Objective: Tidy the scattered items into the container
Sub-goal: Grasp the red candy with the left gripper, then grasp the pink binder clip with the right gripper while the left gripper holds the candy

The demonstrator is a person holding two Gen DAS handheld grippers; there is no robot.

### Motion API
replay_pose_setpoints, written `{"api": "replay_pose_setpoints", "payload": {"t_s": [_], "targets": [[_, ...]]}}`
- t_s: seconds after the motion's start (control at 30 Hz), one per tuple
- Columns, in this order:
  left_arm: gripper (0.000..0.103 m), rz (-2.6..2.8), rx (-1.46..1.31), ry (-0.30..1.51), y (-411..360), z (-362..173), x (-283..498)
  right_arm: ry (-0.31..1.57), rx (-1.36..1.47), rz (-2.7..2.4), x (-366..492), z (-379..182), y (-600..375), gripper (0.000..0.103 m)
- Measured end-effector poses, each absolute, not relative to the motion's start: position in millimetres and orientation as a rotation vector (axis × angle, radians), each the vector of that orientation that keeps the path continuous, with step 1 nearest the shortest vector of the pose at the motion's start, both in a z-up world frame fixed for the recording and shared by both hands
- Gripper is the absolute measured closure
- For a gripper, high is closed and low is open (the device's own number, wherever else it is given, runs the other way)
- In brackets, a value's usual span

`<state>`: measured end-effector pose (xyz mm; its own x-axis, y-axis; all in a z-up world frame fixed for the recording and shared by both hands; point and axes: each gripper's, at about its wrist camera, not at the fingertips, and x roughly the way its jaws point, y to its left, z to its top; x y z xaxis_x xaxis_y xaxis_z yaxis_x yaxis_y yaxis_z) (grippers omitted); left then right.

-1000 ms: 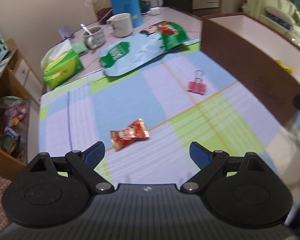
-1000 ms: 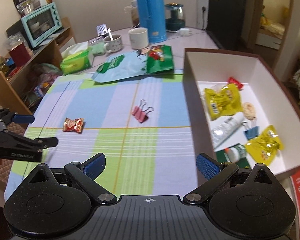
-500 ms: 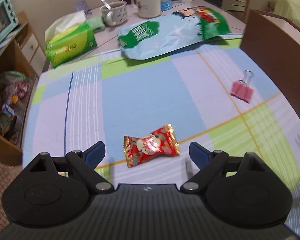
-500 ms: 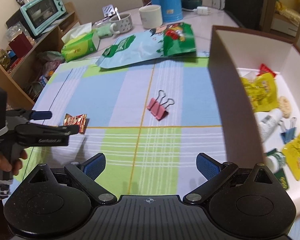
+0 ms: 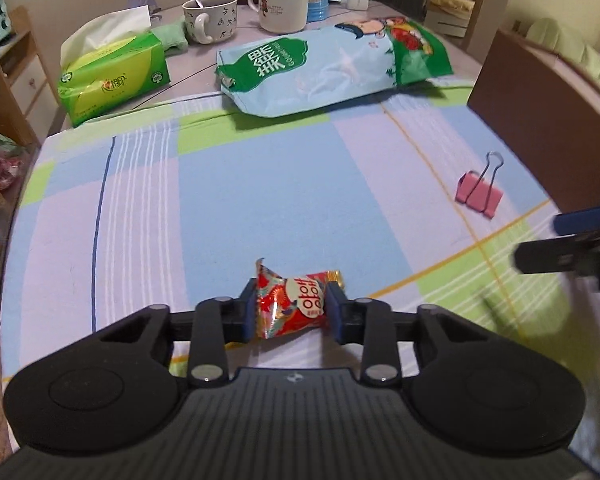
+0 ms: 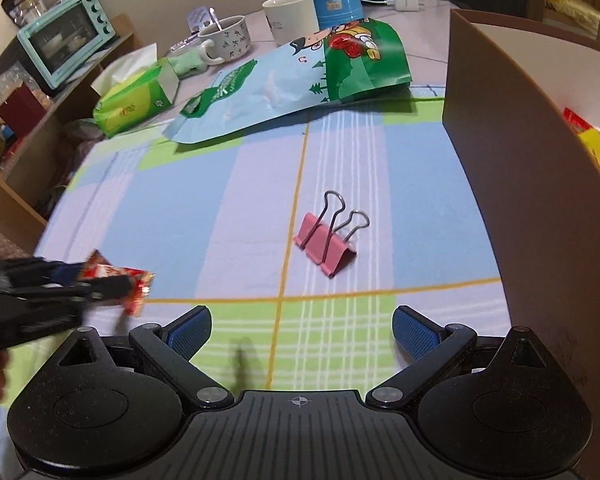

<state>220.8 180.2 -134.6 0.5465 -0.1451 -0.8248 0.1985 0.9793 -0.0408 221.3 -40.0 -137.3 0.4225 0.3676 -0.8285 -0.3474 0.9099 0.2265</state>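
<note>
1. The left gripper pinches one red snack packet between its blue pads, low over the checked cloth, well to the left of the brown box.
2. The packet looks light and crinkly, a soft foil pillow with crimped ends. It should give under the pads and could slip if the squeeze eases. The grip sits across its puffed middle, which seems the safest place; the thin ends would fold.
3. The right gripper is spread wide and holds nothing, its fingers pointing at one pink binder clip lying on the cloth just left of the box wall.
4. The clip is stiff metal, small and probably a little heavier than the packet. Its painted body is smooth, and the two wire handles stick up and would swing. I would take it across the folded body rather than by the wires.
5. Count on the cloth left of the box: one packet, in the grip, and one clip, lying free.
6. Inside the box I see only a sliver past its rim: something yellow and something red. How many things lie there I cannot tell.
7. Beyond the box's far corner lies one large blue-and-green bag; left of it one green tissue pack; behind them two mugs.
</note>
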Motion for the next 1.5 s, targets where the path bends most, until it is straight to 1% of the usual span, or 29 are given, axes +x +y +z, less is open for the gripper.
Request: {"api": "replay_pose_setpoints", "payload": {"t_s": [0.13, 0.27, 0.3, 0.33, 0.37, 0.43, 0.53, 0.57, 0.6, 0.67, 0.83, 0.93, 1.17, 1.5], "targets": [[0.082, -0.216, 0.057, 0.97, 187, -131, 229, 0.994, -0.028, 0.448, 228, -145, -35, 0.004], [0.083, -0.218, 0.044, 0.968, 196, -129, 239, 0.945, -0.056, 0.436, 234, -151, -31, 0.004], [0.083, -0.219, 0.04, 0.967, 198, -129, 242, 0.936, -0.065, 0.434, 236, -152, -29, 0.009], [0.083, -0.219, 0.044, 0.967, 198, -129, 245, 0.935, -0.074, 0.439, 239, -153, -27, 0.028], [0.083, -0.222, 0.05, 0.966, 198, -129, 247, 0.936, -0.084, 0.447, 241, -155, -25, 0.038], [0.083, -0.224, 0.046, 0.966, 198, -130, 250, 0.952, -0.089, 0.438, 247, -161, -21, 0.038], [0.083, -0.224, 0.037, 0.966, 198, -132, 253, 0.915, -0.115, 0.437, 249, -164, -17, 0.038], [0.083, -0.225, 0.035, 0.966, 199, -132, 255, 0.902, -0.138, 0.439, 248, -165, -16, 0.042], [0.082, -0.225, 0.032, 0.966, 199, -133, 256, 0.89, -0.177, 0.436, 247, -166, -13, 0.056], [0.082, -0.225, 0.026, 0.966, 199, -134, 257, 0.892, -0.205, 0.448, 243, -165, -11, 0.074], [0.085, -0.23, 0.013, 0.962, 199, -130, 253, 0.924, -0.213, 0.471, 231, -162, -16, 0.074], [0.087, -0.24, -0.002, 0.959, 199, -125, 248, 0.943, -0.173, 0.497, 221, -151, -25, 0.08], [0.092, -0.263, -0.003, 0.957, 192, -112, 226, 0.931, -0.12, 0.535, 196, -118, -44, 0.08], [0.092, -0.309, 0.009, 0.928, 171, -82, 183, 0.87, -0.051, 0.545, 159, -75, -69, 0.08]]}}
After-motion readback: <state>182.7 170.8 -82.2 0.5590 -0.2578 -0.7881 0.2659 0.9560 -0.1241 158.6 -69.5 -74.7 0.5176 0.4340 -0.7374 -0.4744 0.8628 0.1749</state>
